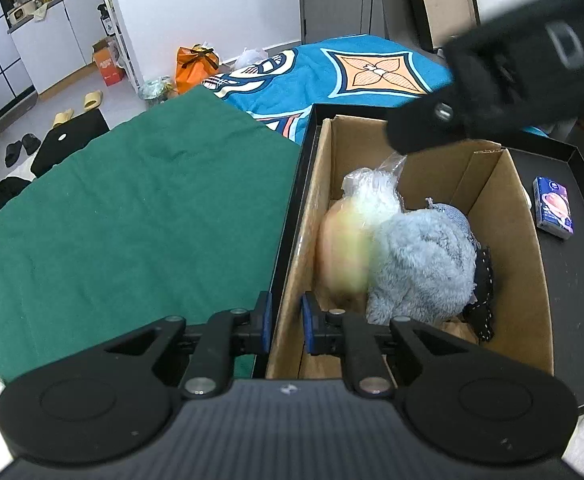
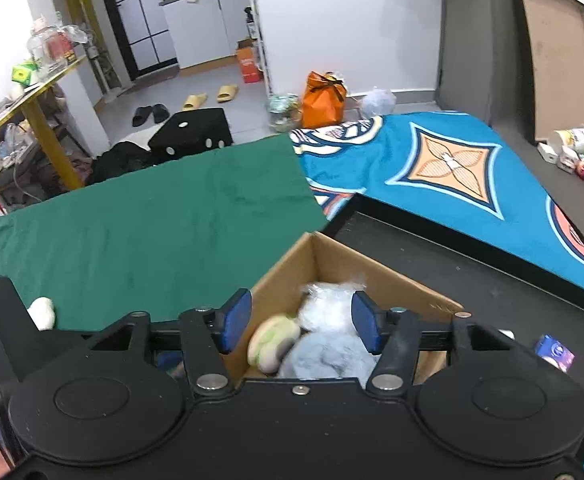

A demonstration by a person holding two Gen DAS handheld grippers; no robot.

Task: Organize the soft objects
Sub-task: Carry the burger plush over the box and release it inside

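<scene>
Two grippers hover at the cardboard box (image 1: 528, 280): left gripper (image 1: 286, 326) pinches its near-left wall; right gripper (image 2: 300, 322) gapes empty above the blue plush (image 2: 328, 354).

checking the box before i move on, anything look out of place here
Mostly tidy: the soft toys sit inside the cardboard box. One oddity: a small blue tissue pack lies outside it, alone on the black tray beside the box.
</scene>
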